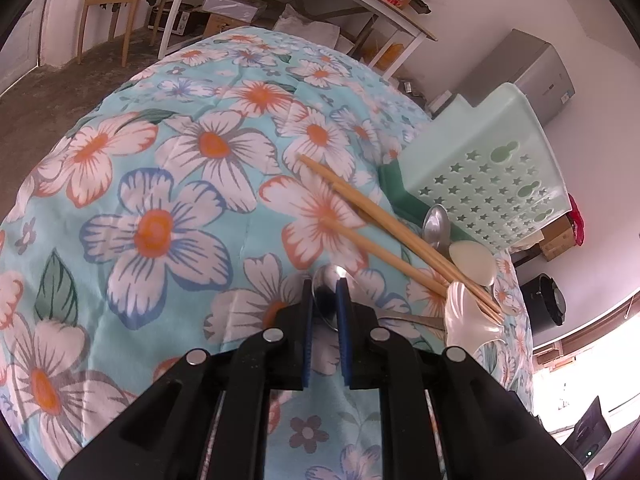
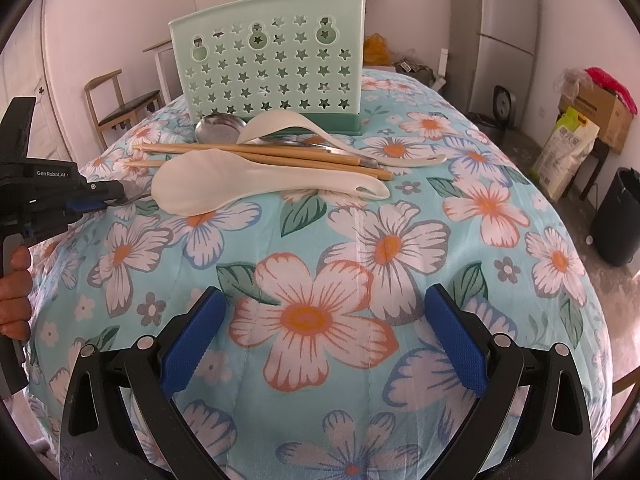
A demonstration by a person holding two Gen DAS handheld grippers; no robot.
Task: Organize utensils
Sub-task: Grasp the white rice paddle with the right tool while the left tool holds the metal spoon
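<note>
Your left hand-held gripper (image 1: 325,300) is narrowed onto the bowl of a steel spoon (image 1: 329,285), its blue pads (image 1: 342,320) pressing the bowl from both sides; the spoon's handle runs off toward the white rice paddle (image 2: 224,188). In the right wrist view the same gripper enters from the left edge of the worktop (image 2: 360,264), your hand (image 2: 14,300) wrapped round its grip, with the spoon's bowl at its tip just beside the paddle's broad end.

Your right hand-held gripper (image 2: 320,336) stands wide, nothing between its fingers, over the flowered cloth near the worktop's near edge, well apart from the utensils.

The remaining utensils lie in a loose heap toward the far edge of the worktop, in front of the pale green utensil holder (image 2: 272,64), which stands upright on a darker green base with star-shaped holes in its wall. The rice paddle lies nearest you, handle pointing right. Behind it lie wooden chopsticks (image 2: 280,156), roughly parallel to the far edge; how many there are cannot be told. A white ladle-shaped spoon (image 2: 280,124) and a second steel spoon (image 2: 220,128) lie just in front of the holder's base, the steel bowl touching or nearly touching it. Whether the holder contains anything cannot be told.
</note>
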